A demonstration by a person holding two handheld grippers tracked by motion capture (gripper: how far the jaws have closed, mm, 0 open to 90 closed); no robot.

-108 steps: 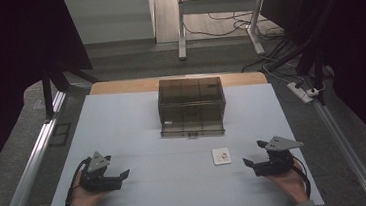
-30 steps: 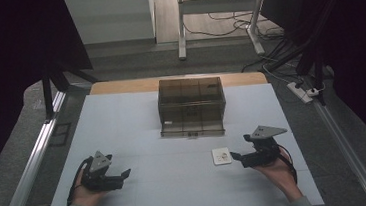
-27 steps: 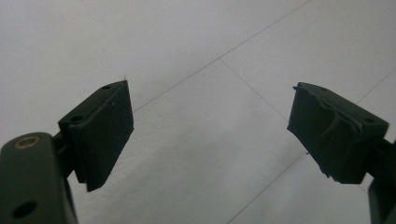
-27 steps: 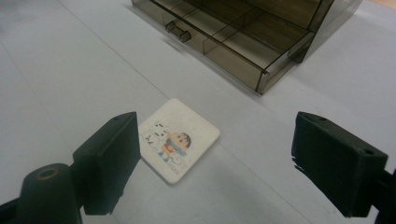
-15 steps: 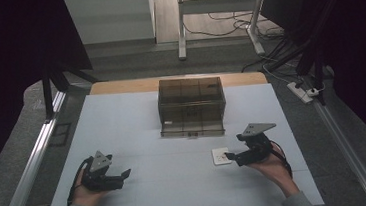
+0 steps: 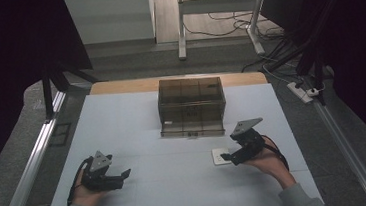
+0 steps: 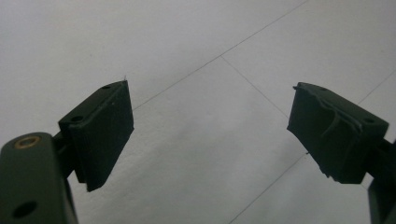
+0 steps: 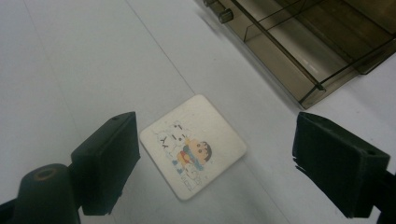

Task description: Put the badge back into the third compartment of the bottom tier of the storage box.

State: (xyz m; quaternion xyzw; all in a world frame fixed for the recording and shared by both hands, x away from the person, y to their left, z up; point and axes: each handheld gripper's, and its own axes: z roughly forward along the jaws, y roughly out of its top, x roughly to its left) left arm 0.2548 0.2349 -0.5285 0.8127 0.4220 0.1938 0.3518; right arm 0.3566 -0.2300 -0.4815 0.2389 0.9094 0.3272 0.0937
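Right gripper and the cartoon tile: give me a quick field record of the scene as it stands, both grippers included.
right gripper: open, jaws either side of the tile, not touching it
tile: white square with a cartoon print, lying flat on the table, print up
left gripper: open, nothing between its jaws, low over the table's near left
drawer box: smoky clear plastic, at table centre, its bottom drawer pulled partly out toward the person
table: white sheet
tile to box: apart, tile lies nearer the person and to the right

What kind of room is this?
Probably a lab or workshop for recording hand tasks: a white-covered table under dark curtains, loose cables on the floor, and a power strip.
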